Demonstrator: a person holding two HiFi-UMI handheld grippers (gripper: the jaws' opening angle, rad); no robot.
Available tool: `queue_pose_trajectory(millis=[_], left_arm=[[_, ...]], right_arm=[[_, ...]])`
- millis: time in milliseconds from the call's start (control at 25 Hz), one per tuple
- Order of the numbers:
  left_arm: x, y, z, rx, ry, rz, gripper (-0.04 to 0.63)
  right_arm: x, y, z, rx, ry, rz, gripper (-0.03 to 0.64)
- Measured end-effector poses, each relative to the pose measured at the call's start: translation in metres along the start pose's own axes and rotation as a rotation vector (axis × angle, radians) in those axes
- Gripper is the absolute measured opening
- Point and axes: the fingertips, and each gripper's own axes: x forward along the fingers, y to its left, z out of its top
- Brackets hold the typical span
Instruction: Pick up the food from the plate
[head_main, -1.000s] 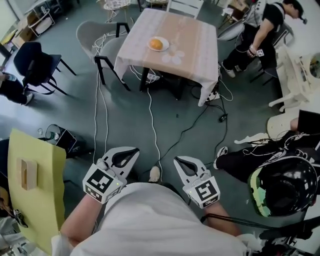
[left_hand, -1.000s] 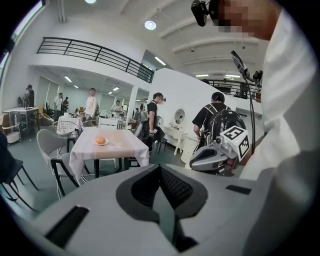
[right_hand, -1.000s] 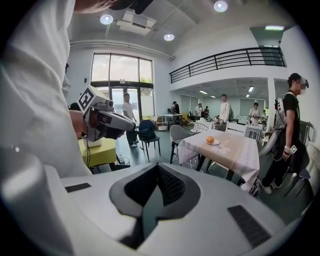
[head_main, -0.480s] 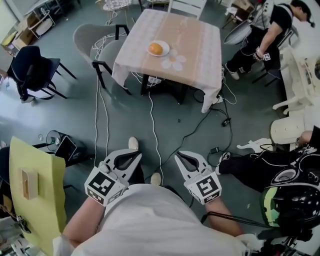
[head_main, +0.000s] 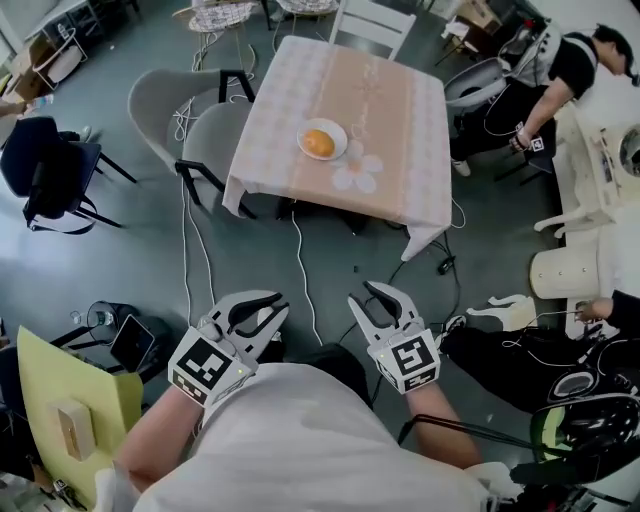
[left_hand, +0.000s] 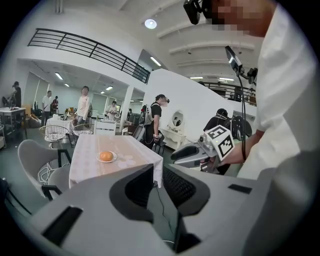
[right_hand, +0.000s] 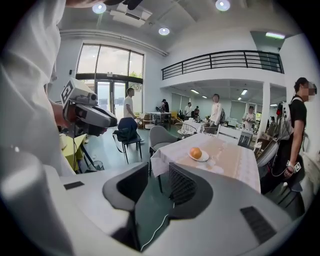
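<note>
An orange round piece of food (head_main: 318, 143) lies on a small white plate (head_main: 338, 151) on the table (head_main: 390, 100) with a pale checked cloth, far ahead of me. It also shows as the food (left_hand: 106, 156) in the left gripper view and the food (right_hand: 195, 152) in the right gripper view. My left gripper (head_main: 272, 312) and right gripper (head_main: 362, 296) hang close to my body over the floor, well short of the table. Both have their jaws opening, with nothing between them.
Grey chairs (head_main: 170, 95) stand at the table's left and a white chair (head_main: 372, 18) behind it. Cables (head_main: 300, 260) trail across the floor. A person (head_main: 545, 75) sits at the right. A yellow board (head_main: 70, 410) is at my left and a helmet (head_main: 590, 420) at my right.
Both grippers' jaws, shut before, now stand parted. The table with the plate has shifted a little nearer in the head view.
</note>
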Motion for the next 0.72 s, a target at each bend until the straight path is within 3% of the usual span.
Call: queue_pose_trajectory(millis=[120, 400, 720], left_arm=[[-0.002, 0.04, 0.006, 0.018, 0.004, 0.01, 0.064], [0.001, 0.092, 0.025, -0.066, -0.038, 0.12, 0.083], [0.039, 0.149, 0.06, -0.118, -0.038, 0.317, 0.107]], right_arm=[[0.043, -0.024, 0.018, -0.036, 0.0, -0.017, 0.143], [0.134, -0.088, 0.034, -0.105, 0.057, 0.027, 0.206], [0.246, -0.174, 0.038, -0.162, 0.084, 0.139, 0.268]])
